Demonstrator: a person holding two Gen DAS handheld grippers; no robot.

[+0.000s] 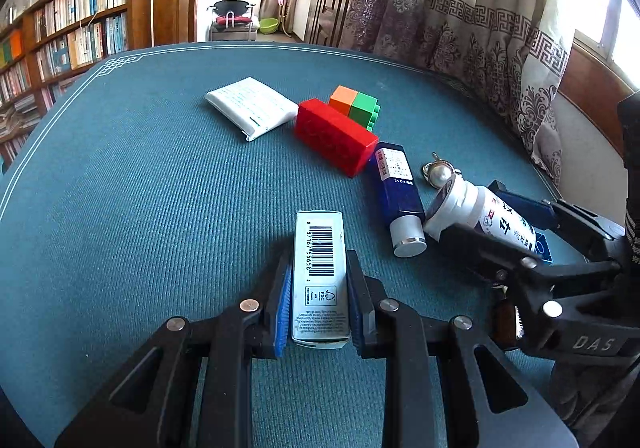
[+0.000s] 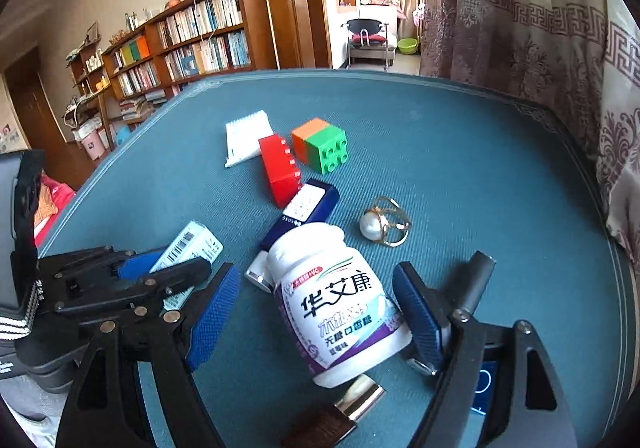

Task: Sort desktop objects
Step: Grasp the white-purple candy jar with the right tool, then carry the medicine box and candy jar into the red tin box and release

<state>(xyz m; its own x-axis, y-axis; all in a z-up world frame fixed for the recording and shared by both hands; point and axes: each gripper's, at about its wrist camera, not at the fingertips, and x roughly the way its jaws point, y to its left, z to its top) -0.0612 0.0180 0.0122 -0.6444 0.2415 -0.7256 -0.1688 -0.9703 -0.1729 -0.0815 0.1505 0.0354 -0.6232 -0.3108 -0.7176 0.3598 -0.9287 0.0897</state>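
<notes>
My left gripper (image 1: 318, 298) is shut on a small white barcode box (image 1: 319, 272) that rests on the blue table mat (image 1: 160, 208); the box also shows in the right wrist view (image 2: 188, 248). My right gripper (image 2: 316, 308) is open, its blue pads on either side of a lying white pill bottle (image 2: 336, 300), with a gap on the left. The bottle also shows in the left wrist view (image 1: 476, 212). A dark blue tube (image 1: 396, 192) lies beside the bottle.
A red brick (image 1: 334, 134), an orange-green block (image 1: 356, 104), a white tissue pack (image 1: 252, 106) and a pearl ring (image 2: 384, 226) lie further back. A brown gold-capped item (image 2: 344, 408) and a grey stick (image 2: 478, 280) lie near the right gripper. A curtain (image 1: 480, 28) hangs to the right.
</notes>
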